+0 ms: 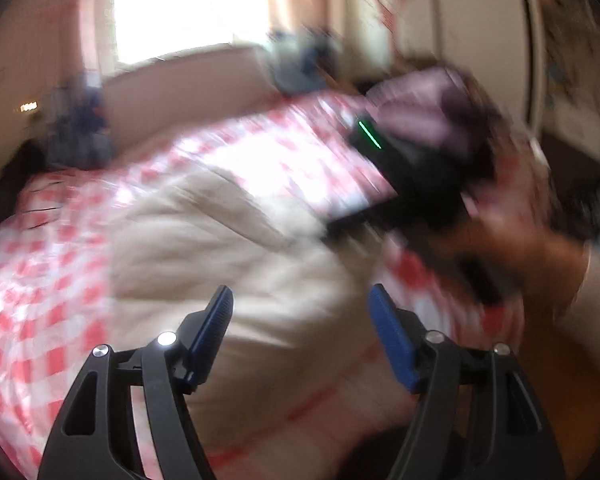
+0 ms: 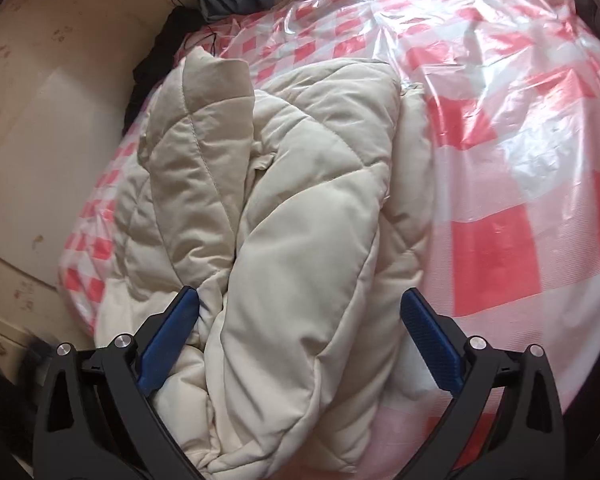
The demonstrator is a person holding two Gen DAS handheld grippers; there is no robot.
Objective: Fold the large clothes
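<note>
Cream quilted jacket bunched on the bed's red-checked plastic cover, near the left edge. Left gripper and right gripper above it, fingers spread, grasping nothing.

Left wrist view heavily motion-blurred; window blown out white, backlighting room. Right wrist view sharp, evenly daylit; glare on plastic sheet. Fisheye edges curved, dark.
</note>
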